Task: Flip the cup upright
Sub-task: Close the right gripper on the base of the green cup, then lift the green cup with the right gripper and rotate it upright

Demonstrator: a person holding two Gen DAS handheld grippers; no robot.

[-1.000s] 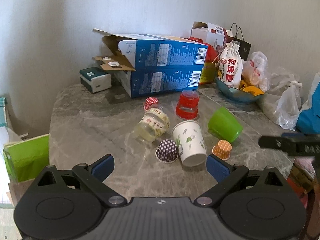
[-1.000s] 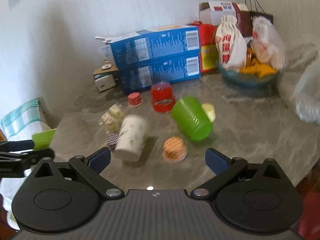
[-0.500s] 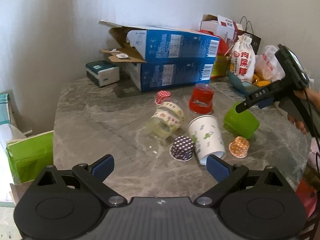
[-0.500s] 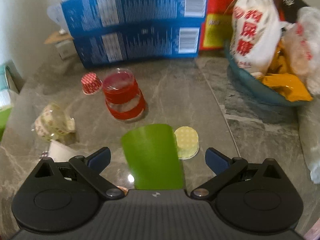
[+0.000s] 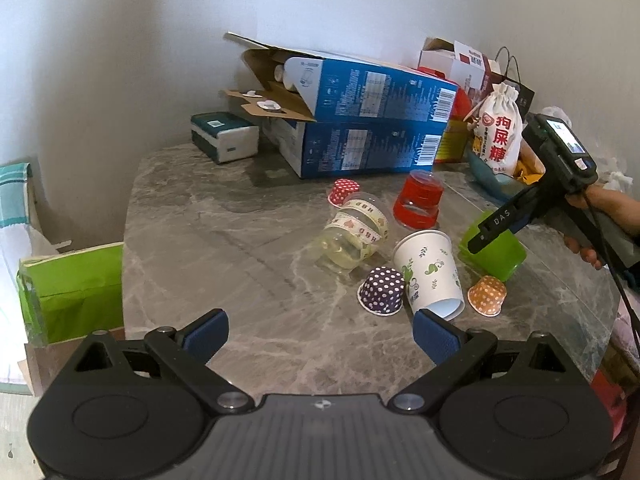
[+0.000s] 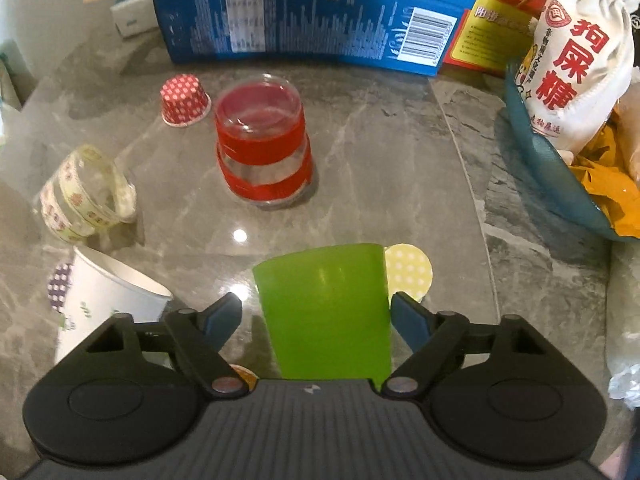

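Sideways, plain green cup (image 6: 324, 304)

Bare worktop (image 5: 224, 240) fills the left of the frame; at right, the green cup (image 6: 324, 312) is hemmed by the paper cup (image 6: 104, 304) and yellow liner (image 6: 410, 272).

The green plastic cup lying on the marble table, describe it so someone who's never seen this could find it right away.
Start at the stacked blue cardboard boxes against the wall, then come forward past the upside-down red-banded clear glass. The green plastic cup lies on its side between the right gripper fingers. It is the only plain green cup, beside a small yellow dotted paper cup.
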